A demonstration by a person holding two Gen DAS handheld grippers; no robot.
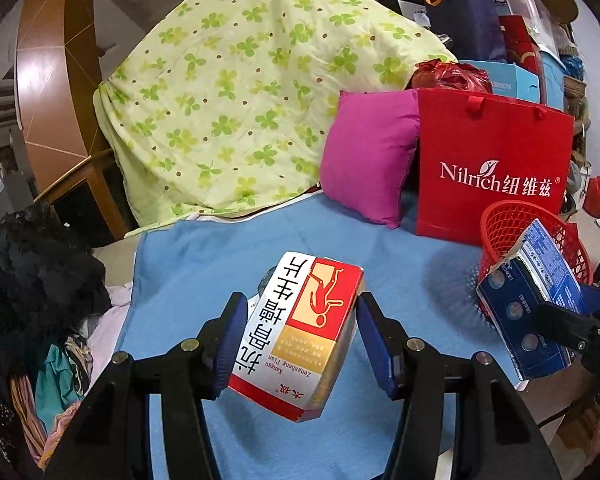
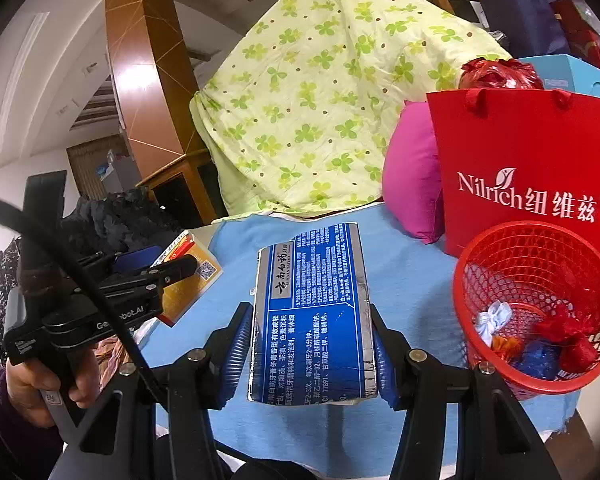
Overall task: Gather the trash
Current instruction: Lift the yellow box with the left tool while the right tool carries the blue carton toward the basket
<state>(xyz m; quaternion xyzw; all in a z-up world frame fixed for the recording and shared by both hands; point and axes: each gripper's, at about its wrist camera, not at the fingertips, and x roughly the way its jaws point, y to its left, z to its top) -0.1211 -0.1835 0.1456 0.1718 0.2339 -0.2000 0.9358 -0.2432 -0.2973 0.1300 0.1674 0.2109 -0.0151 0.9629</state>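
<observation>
My left gripper [image 1: 302, 340] is shut on a red, white and gold medicine box [image 1: 300, 332], held tilted above the blue cloth [image 1: 204, 256]. My right gripper [image 2: 310, 344] is shut on a blue and silver toothpaste box [image 2: 312, 312], also lifted off the cloth. A red mesh basket [image 2: 540, 304] stands just right of the toothpaste box, with a white scrap, a red wrapper and a blue wrapper in its bottom. In the left wrist view the basket [image 1: 512, 220] and the toothpaste box [image 1: 528, 300] sit at the right edge. The right wrist view shows the left gripper [image 2: 156, 266] with its medicine box [image 2: 192, 276] at the left.
A red Nilrich paper bag [image 1: 492, 168] and a magenta pillow [image 1: 368, 160] stand behind the basket. A green clover quilt [image 1: 236, 92] is heaped at the back. Dark clothes [image 1: 32, 276] are piled at the left edge. A hand [image 2: 48, 384] grips the left gripper's handle.
</observation>
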